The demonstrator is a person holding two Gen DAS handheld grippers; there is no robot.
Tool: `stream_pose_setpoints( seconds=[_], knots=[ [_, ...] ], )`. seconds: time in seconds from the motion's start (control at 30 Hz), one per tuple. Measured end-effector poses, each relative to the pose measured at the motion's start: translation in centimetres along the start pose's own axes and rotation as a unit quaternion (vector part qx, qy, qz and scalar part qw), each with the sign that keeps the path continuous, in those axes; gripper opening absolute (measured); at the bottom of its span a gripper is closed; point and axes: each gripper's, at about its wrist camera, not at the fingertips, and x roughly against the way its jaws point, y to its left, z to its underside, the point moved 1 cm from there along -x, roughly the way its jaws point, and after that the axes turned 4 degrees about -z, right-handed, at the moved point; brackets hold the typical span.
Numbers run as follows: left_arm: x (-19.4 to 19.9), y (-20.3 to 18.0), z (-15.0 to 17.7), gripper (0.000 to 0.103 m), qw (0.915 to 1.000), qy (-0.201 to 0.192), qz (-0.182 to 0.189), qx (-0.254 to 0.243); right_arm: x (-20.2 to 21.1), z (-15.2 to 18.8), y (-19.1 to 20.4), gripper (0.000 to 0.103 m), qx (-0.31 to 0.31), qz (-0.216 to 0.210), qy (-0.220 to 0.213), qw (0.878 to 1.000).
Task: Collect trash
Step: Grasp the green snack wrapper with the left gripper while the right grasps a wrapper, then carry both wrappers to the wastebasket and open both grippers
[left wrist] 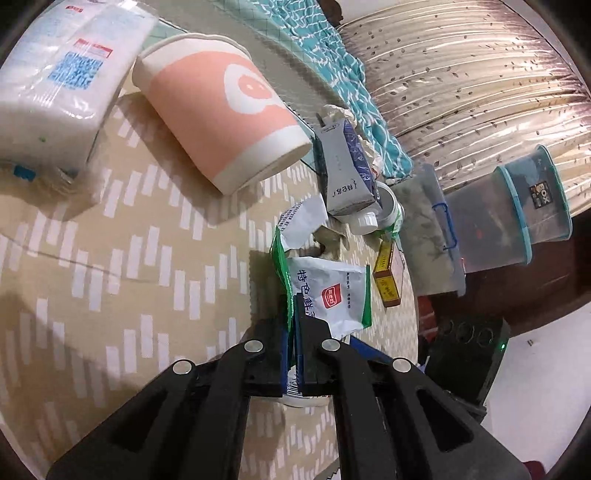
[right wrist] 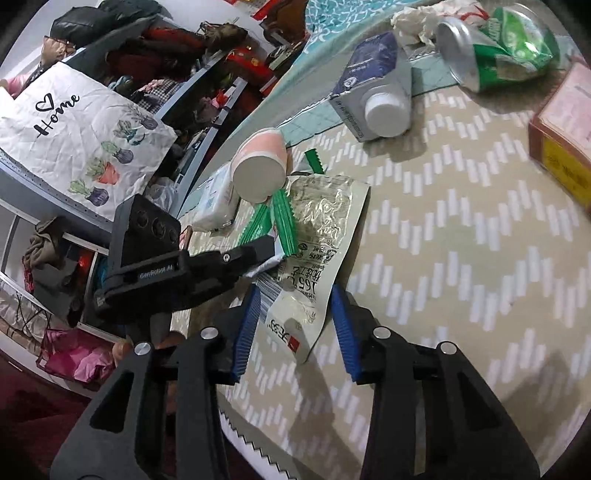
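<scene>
Trash lies scattered over a round table (right wrist: 461, 229) covered in a beige cloth with white dashes. The left gripper (left wrist: 293, 332) is clamped tight on the near edge of an empty snack wrapper (left wrist: 325, 291), white with green borders, printed with blue Chinese characters and a small red logo. In the right wrist view the same wrapper (right wrist: 317, 236) shows its silvery inside and a printed "165", lying near the table's near-left edge, with the left gripper (right wrist: 271, 251), marked "GenRobot.AI", reaching in from the left to pinch its left side. The right gripper (right wrist: 295, 325) has its blue pads standing partly apart on either side of the wrapper's near end; they do not press on it.

Farther off, a pink-and-white paper cup (left wrist: 221, 118) lies on its side, with a plastic-wrapped tissue pack (left wrist: 55, 74) carrying a blue QR code to its left. A grey and navy carton (left wrist: 347, 166) with a white screw cap lies toward the far right, and a crushed green can (right wrist: 495, 51) and crumpled white paper (right wrist: 424, 18) sit beyond it. A red and yellow small box (left wrist: 386, 275) rests near the right rim. Off the table stand clear storage bins (left wrist: 517, 206), one labelled "BOX", and at left a white bag (right wrist: 81, 136) reading "Home" hangs on cluttered shelves.
</scene>
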Motion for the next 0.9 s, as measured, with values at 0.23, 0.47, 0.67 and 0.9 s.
stream_pose_setpoints(
  seconds=[0.23, 0.47, 0.67, 0.9],
  knots=[
    [0.1, 0.4, -0.1, 0.004, 1.0000, -0.002, 0.003, -0.004, 2.2, -0.4, -1.0, 0.033, -0.033, -0.134, -0.024, 0.990],
    [0.3, 0.9, -0.2, 0.003, 1.0000, -0.003, 0.002, -0.004, -1.0, 0.1, -0.2, 0.028, -0.018, -0.076, 0.029, 0.996],
    [0.5, 0.7, -0.3, 0.001, 1.0000, 0.000, -0.007, -0.002, 0.4, 0.4, -0.9, 0.014, -0.019, -0.054, 0.011, 0.998],
    [1.1, -4.2, 0.3, 0.001, 0.9976, -0.002, 0.044, -0.053, 7.6, 2.9, -3.6, 0.014, -0.029, -0.044, -0.054, 0.997]
  ],
)
